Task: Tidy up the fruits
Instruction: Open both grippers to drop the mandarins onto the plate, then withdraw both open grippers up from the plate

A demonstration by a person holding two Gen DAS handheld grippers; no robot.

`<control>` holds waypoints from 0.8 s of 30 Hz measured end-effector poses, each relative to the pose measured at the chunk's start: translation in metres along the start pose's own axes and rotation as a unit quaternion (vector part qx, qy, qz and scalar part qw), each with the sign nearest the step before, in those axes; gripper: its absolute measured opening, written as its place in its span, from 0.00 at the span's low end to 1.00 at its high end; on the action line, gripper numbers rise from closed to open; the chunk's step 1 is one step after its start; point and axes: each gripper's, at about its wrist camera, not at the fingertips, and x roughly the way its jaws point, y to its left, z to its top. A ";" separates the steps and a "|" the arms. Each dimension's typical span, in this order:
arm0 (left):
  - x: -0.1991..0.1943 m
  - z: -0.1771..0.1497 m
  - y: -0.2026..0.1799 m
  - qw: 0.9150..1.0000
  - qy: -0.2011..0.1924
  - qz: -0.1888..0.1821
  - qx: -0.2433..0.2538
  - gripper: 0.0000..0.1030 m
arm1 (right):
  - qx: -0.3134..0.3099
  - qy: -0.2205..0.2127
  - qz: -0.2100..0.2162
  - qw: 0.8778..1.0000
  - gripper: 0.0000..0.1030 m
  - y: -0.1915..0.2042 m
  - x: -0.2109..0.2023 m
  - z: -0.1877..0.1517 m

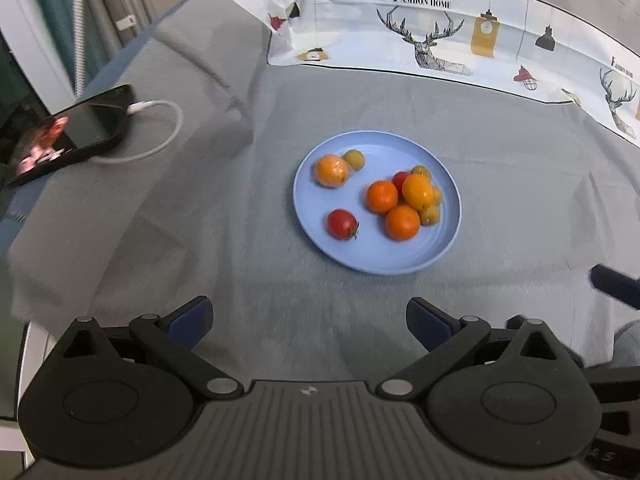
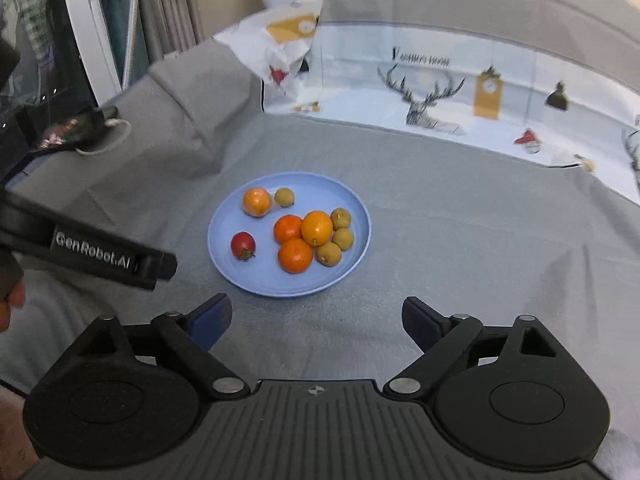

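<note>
Nearest the lens in each wrist view, black tongs are standing wide apart with nothing between their blue pads: the left tongs [image 1: 310, 320] and the right tongs [image 2: 316, 320] are both gaping over bare grey cloth [image 1: 240, 280] that is covering the bench. Beyond them, a pale blue plate [image 1: 400, 264] is resting flat on the cloth, clear of both tools, and is carrying all the fruit.

On the plate, seen from the left wrist, a cluster is sitting toward 3 o'clock: two oranges [image 1: 382, 197], a yellow-orange citrus [image 1: 417, 191] leaning on them, a red fruit partly hidden behind, and several small yellow-green fruits [image 1: 430, 214] touching the cluster's outer edge. At 7 o'clock a red tomato [image 1: 342, 224] is lying alone, apart from the cluster. At 10 o'clock a pale orange fruit [image 1: 331, 171] is touching another small yellow-green fruit.

At 9 o'clock of the left view, a dark phone [image 1: 68, 136] with a white cable [image 1: 160, 128] is lying near the bench edge. Along 12 o'clock, a printed sheet with deer and lamps [image 1: 440, 40] is standing as a backdrop.

From the right wrist, the left tool's black body, lettered "GenRobot.AI" [image 2: 94, 254], is reaching in at 9 o'clock, beside the plate without touching it.
</note>
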 end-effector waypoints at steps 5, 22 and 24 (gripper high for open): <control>-0.027 -0.023 -0.004 1.000 -0.022 0.015 0.010 1.00 | -0.011 -0.027 -0.008 1.000 0.95 0.006 -0.036 -0.018; -0.078 -0.057 -0.009 0.997 -0.081 0.005 0.019 1.00 | -0.045 -0.103 -0.035 0.993 0.97 0.021 -0.098 -0.038; -0.079 -0.058 -0.010 0.996 -0.083 0.004 0.022 1.00 | -0.043 -0.102 -0.037 0.993 0.97 0.020 -0.099 -0.039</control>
